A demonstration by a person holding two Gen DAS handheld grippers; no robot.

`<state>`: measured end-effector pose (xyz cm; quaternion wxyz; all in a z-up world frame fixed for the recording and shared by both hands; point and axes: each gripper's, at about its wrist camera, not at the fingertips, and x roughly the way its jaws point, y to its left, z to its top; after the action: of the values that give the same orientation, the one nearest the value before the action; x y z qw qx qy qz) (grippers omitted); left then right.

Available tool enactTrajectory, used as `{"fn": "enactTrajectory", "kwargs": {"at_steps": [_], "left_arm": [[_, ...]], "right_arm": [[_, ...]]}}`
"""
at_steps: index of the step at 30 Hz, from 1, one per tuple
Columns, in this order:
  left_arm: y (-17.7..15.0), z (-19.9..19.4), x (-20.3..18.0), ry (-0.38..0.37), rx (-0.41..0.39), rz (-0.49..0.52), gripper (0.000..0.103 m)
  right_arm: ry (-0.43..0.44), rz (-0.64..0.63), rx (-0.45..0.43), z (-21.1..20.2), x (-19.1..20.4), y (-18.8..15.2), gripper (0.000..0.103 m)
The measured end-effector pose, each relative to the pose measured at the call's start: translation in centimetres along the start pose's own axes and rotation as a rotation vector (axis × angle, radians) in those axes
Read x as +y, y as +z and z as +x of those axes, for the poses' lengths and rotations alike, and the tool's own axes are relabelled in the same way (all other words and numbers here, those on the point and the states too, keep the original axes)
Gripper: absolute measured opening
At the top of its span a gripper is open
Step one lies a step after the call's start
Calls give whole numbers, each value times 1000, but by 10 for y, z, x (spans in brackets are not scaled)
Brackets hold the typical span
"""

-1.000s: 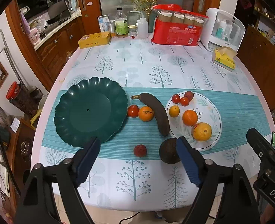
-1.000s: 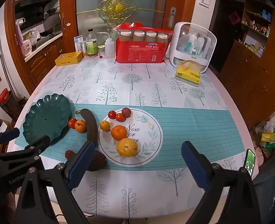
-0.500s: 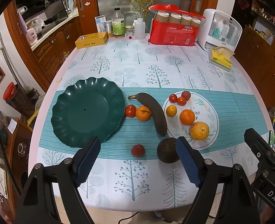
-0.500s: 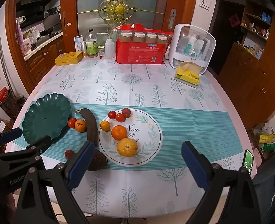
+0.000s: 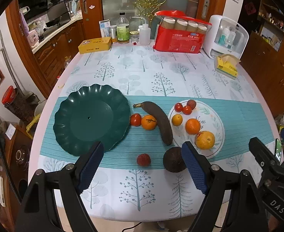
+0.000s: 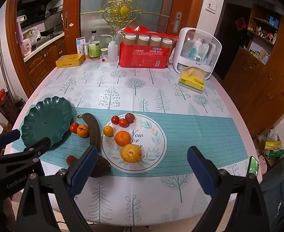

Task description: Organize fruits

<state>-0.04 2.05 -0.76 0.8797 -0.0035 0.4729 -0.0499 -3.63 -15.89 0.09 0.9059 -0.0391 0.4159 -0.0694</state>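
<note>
An empty dark green plate (image 5: 89,118) (image 6: 45,121) sits at the left. A white printed plate (image 5: 217,127) (image 6: 153,145) holds several fruits: oranges, small tomatoes, a lychee. Between the plates lie a dark overripe banana (image 5: 159,121) (image 6: 93,130), a tomato (image 5: 135,119) and a tangerine (image 5: 148,122). Nearer me lie a red lychee (image 5: 143,159) and a dark avocado (image 5: 173,162) (image 6: 101,165). My left gripper (image 5: 142,166) is open and empty, above the front of the table with the lychee between its fingers in view. My right gripper (image 6: 142,168) is open and empty, in front of the white plate.
At the back stand a red pack of cups (image 5: 180,36), a white cosmetics box (image 5: 226,36), bottles (image 5: 123,29), a yellow tin (image 5: 94,45) and a yellow tissue pack (image 5: 226,66). Wooden cabinets flank the table. The table's front edge is just below the grippers.
Both views have drawn back and risen slightly, so the table looks a little farther. No fruit has moved. Both grippers stay open.
</note>
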Motion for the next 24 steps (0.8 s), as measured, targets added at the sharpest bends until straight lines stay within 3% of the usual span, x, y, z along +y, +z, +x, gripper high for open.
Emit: {"fn": "enactTrajectory", "kwargs": {"at_steps": [12,16,24], "left_arm": [[7,0,10,-33,-23,22,82],[9,1,11,-53,-25,27,92],[12,7,7,-71,-10,40,92]], "right_arm": [[-25,9,-5,-2,0,9,95],[-37,0,-6,-2,10,7,95],[-47,10,15,2,10,4,95]]}}
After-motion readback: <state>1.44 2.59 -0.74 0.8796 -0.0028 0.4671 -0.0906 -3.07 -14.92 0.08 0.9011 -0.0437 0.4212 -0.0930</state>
